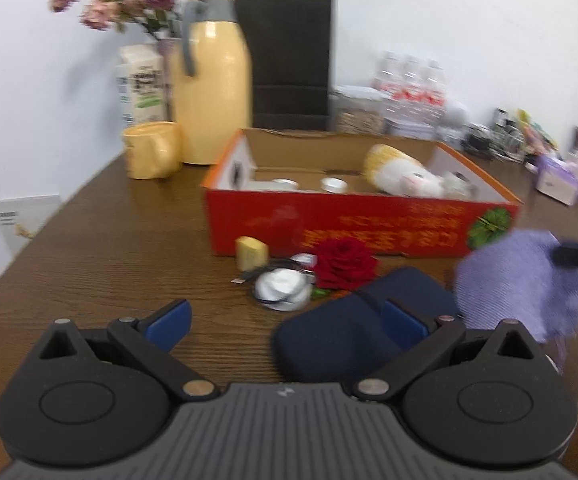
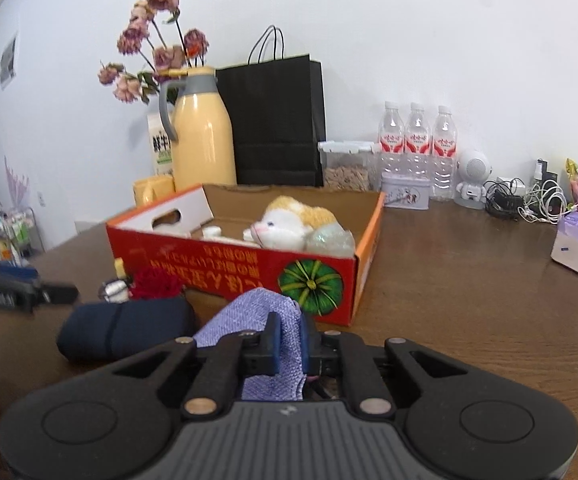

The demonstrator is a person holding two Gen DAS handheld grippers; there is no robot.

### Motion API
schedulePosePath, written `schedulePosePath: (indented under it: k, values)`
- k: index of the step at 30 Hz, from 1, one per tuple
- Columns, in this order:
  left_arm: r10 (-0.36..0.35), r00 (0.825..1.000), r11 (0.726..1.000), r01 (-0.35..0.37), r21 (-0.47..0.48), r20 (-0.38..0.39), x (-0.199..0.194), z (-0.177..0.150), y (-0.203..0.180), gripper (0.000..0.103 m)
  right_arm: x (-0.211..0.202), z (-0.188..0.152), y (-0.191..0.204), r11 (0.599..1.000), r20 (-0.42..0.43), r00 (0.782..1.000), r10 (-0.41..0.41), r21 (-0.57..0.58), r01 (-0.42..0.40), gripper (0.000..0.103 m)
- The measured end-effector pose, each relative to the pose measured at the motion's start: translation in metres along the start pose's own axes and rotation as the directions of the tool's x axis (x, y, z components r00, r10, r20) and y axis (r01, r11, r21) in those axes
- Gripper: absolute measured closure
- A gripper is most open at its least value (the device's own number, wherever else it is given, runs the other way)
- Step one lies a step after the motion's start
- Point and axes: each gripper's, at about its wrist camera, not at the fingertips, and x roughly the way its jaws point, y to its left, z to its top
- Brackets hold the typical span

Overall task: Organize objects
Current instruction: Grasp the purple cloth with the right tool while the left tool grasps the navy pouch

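Lilac knitted cloth (image 2: 275,344) — pinched between the clenched right tongs (image 2: 288,344), lifted just clear of the counter (image 2: 469,280), directly before the red cardboard box (image 2: 249,276), probably bound for it. Box held a plush cat (image 2: 293,224) and small jars. Alongside: dark blue case (image 2: 125,330), red rose (image 1: 343,264). Left tongs (image 1: 289,320) — released, empty, hovering over the case.

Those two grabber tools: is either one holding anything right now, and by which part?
The right gripper is shut on the purple cloth, pinching a bunched fold near its edge. The left gripper is open and holds nothing.
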Motion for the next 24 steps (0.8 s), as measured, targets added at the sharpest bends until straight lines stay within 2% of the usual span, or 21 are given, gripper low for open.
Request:
schedulePosePath:
  k: [4, 10, 12, 15, 18, 24]
  values:
    - [-0.056, 0.998, 0.996, 0.057, 0.071, -0.02, 0.013, -0.001, -0.014, 0.0, -0.002, 0.008, 0.005, 1.0, 0.023, 1.0, 0.021, 0.002, -0.021, 0.095]
    - [-0.13, 0.989, 0.976, 0.141, 0.169, -0.071, 0.037, -0.001, -0.026, 0.0, 0.002, 0.012, 0.011, 1.0, 0.022, 0.999, 0.025, -0.002, -0.025, 0.095]
    - [-0.176, 0.981, 0.969, 0.188, 0.16, -0.086, 0.043, -0.001, -0.026, 0.0, 0.003, 0.012, 0.012, 1.0, 0.021, 0.999, 0.027, -0.003, -0.027, 0.095]
    - [-0.2, 0.975, 0.965, 0.212, 0.156, -0.093, 0.049, -0.004, -0.025, 0.0, 0.005, 0.014, 0.013, 0.999, 0.019, 0.999, 0.033, -0.005, -0.033, 0.095]
    - [-0.19, 0.976, 0.966, 0.205, 0.154, -0.109, 0.05, -0.007, -0.026, 0.001, 0.007, 0.013, 0.013, 0.999, 0.019, 0.999, 0.041, -0.005, -0.041, 0.095]
    - [-0.11, 0.989, 0.986, 0.12, 0.113, -0.097, 0.034, -0.015, -0.031, 0.013, 0.009, 0.013, 0.014, 0.999, 0.019, 0.998, 0.053, -0.003, -0.053, 0.095]
